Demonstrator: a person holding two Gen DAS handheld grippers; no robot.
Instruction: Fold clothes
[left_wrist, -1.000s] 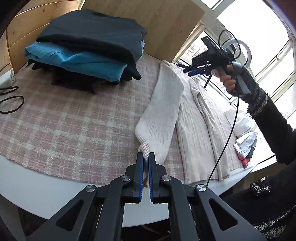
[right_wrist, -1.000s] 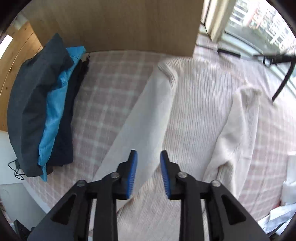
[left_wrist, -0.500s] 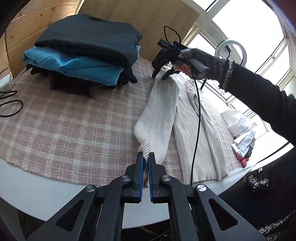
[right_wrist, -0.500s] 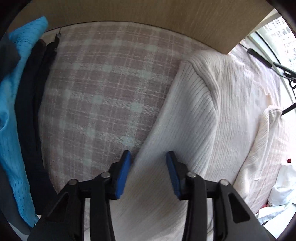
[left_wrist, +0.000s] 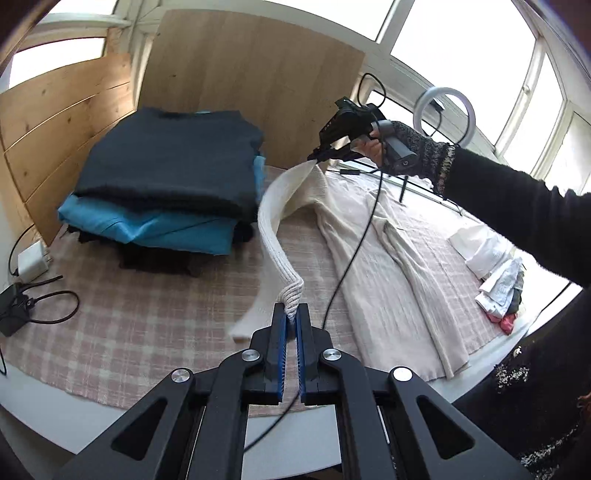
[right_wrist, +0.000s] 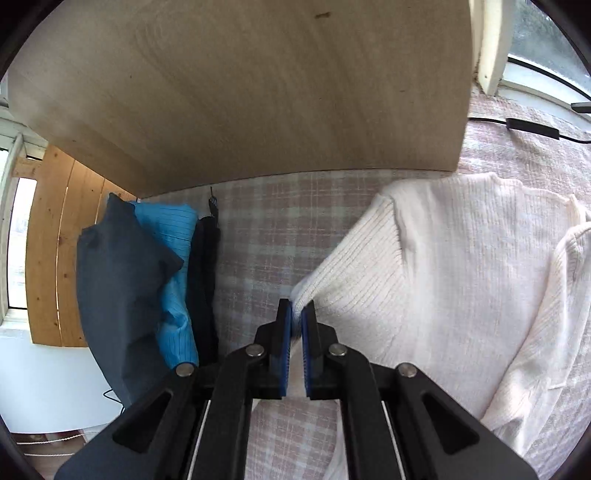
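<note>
Pink-and-white checked cloth (left_wrist: 122, 325) spread over a round white table (left_wrist: 44, 417), wood panels (left_wrist: 255, 81) and bright windows behind.

Nearest, left gripper (left_wrist: 290, 325) clamped narrow on the ribbed cuff of the cream sweater (left_wrist: 399, 266), blue pads pinching the knit just above the cloth. Sleeve (left_wrist: 271, 225) lifted clear of the table, arching up and away from that cuff toward the shoulder end.

Sweater body lying flat on the checked cloth to the right, other sleeve folded over it. Black cable (left_wrist: 354, 254) trailing across the knit.

Farther off, right gripper (left_wrist: 314, 158) closed on the upper part of the same sleeve, raised off the surface; from the right wrist view, right gripper (right_wrist: 296, 319) with jaws nearly together and white knit between the pads.

Left of the sweater, well apart, stack of folded clothes (left_wrist: 166, 184): dark on top, blue under it, black at the bottom. Beyond, ring light (left_wrist: 445, 114) by the window.
</note>
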